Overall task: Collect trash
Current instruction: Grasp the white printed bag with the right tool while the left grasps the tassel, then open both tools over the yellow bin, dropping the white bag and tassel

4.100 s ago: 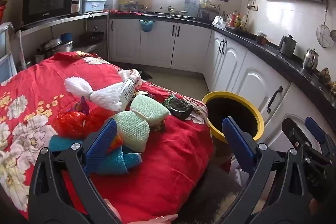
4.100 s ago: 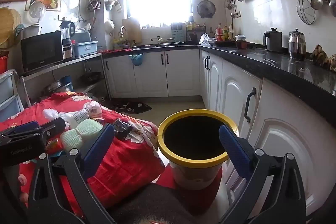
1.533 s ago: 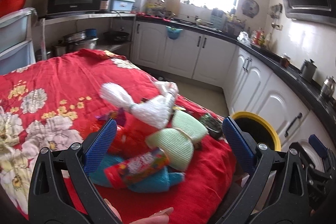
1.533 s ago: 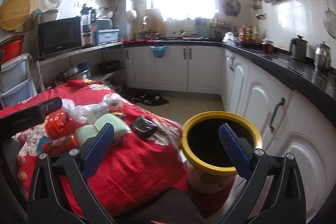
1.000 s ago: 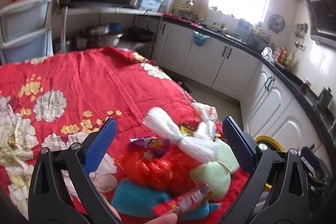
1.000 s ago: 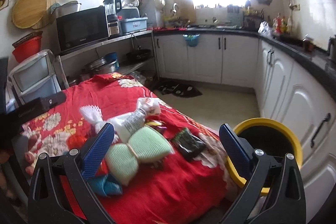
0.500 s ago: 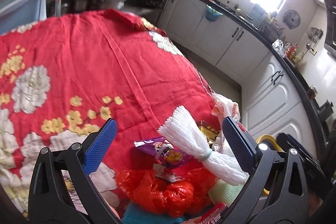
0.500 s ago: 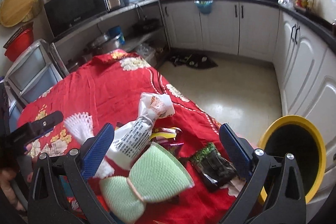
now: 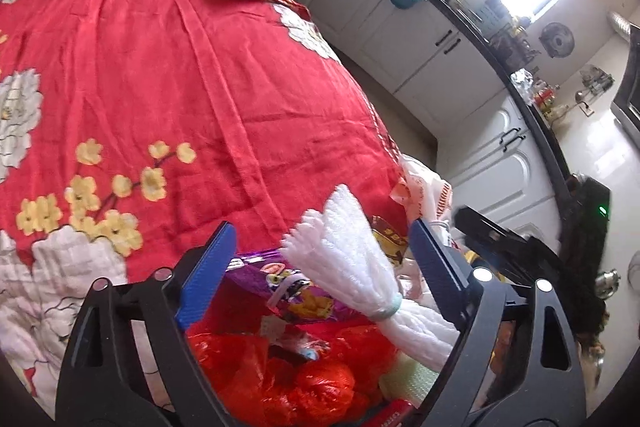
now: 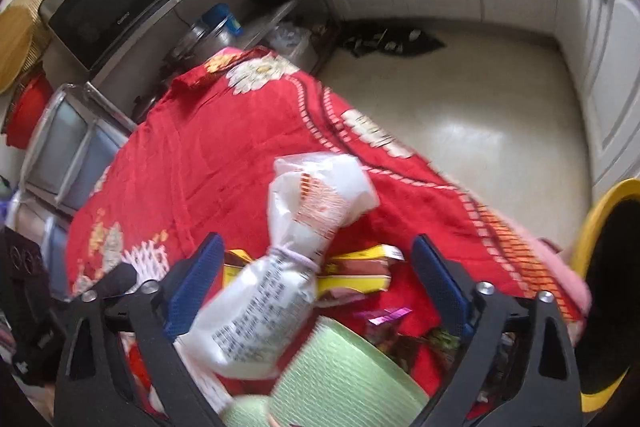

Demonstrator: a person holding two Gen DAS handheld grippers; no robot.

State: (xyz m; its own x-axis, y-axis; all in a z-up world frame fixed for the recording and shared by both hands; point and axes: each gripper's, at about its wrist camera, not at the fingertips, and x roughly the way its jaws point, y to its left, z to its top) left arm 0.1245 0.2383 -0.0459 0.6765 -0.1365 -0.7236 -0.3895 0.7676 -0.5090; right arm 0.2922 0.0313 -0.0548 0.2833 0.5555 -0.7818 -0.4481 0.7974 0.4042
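left gripper [image 9: 316, 259] wide open, nothing held, hovering over the trash pile on the red floral cloth [image 9: 168, 75]. nearest to it between the jaws: red crumpled plastic bag [image 9: 288, 383], then purple snack wrapper [image 9: 280, 287], then white foam net tied at the waist [image 9: 352, 267]. the net's long axis runs diagonal, upper-left to lower-right, across the jaw gap, so the tied waist sits toward the left gripper's right finger [image 9: 434, 263].

right gripper [image 10: 316, 283] also spread wide, empty. between its jaws: green foam net [image 10: 340, 375] closest, then a white printed plastic bag knotted in the middle [image 10: 288, 267], long axis running away from the gripper and slightly right, knot about centred in the gap. yellow wrapper [image 10: 360, 271] lies under the knot. yellow bin [image 10: 600, 219] far right, past the table edge.

judgement: each arm has its own item lined up; the bin is on the right gripper's side, so the bag looks like the shorter carry. bag is blurred, exact contact unclear.
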